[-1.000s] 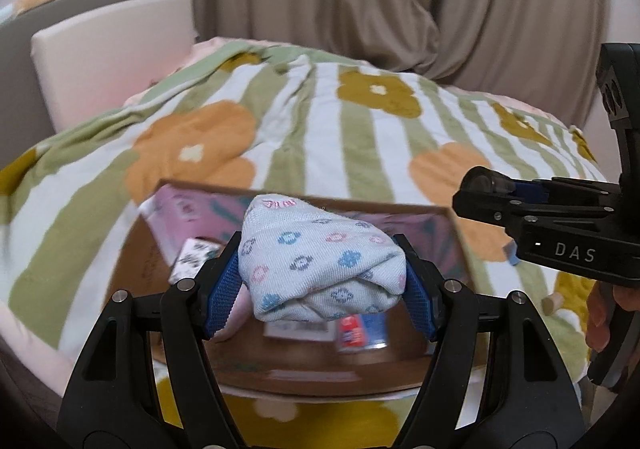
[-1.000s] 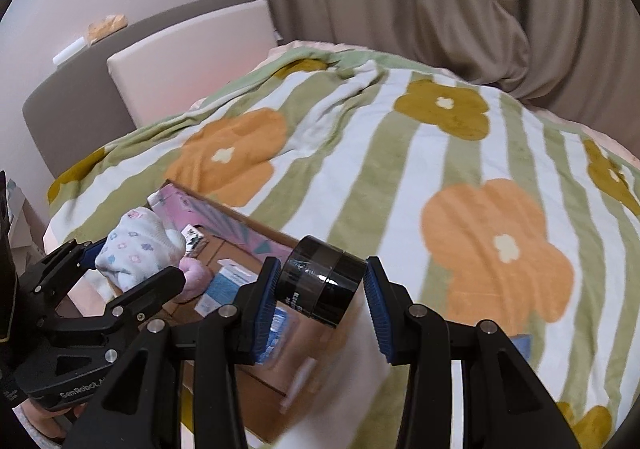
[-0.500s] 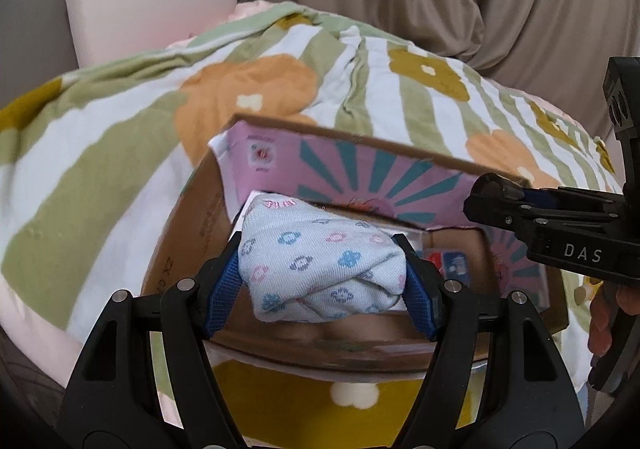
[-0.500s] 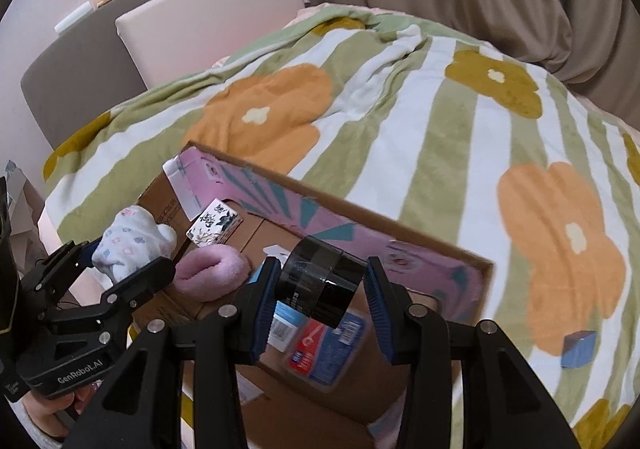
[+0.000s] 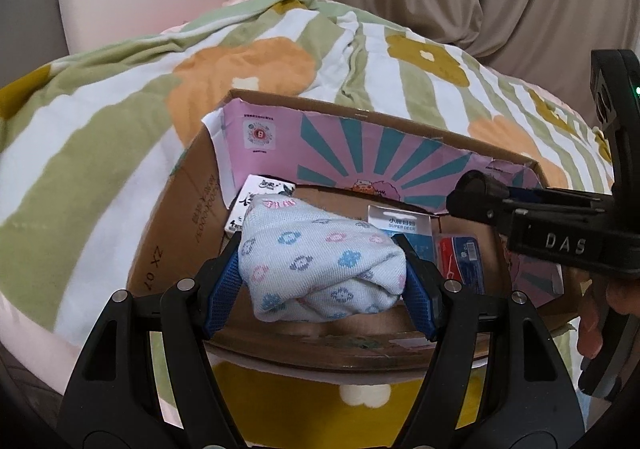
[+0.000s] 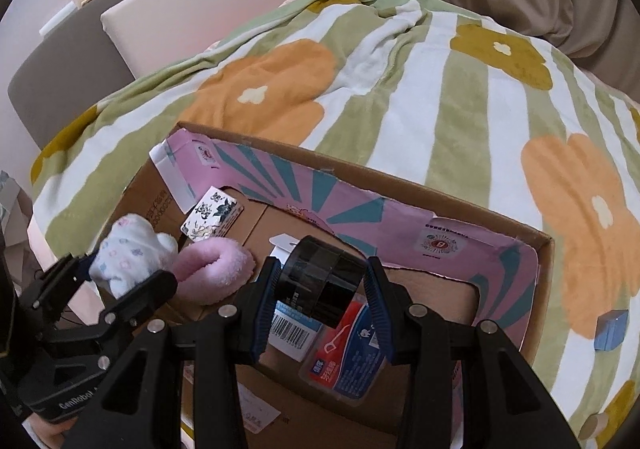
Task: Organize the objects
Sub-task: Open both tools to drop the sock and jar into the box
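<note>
Two grips over the cardboard box (image 6: pixel 541 249): left hand-held gripper (image 5: pixel 322 275) clamped on sock bundle (image 5: pixel 320 263), right hand-held gripper (image 6: pixel 320 301) w/ black jar (image 6: pixel 324 281)

- Sock bundle (image 5: pixel 320 269): white, pink and blue flowers.
- Jar (image 6: pixel 326 281): black.
- Box (image 6: pixel 544 245): brown card, pink inside with teal rays.
- Blanket (image 6: pixel 400 97): green-white stripes, orange flowers.
- Fluffy roll (image 6: pixel 216 269): pink.

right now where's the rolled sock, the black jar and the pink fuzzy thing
rolled sock (image 5: pixel 320 265), left wrist view, middle of the knit bundle
black jar (image 6: pixel 324 281), right wrist view, its glossy side wall
pink fuzzy thing (image 6: pixel 216 269), right wrist view, its curved top, inside the box
</note>
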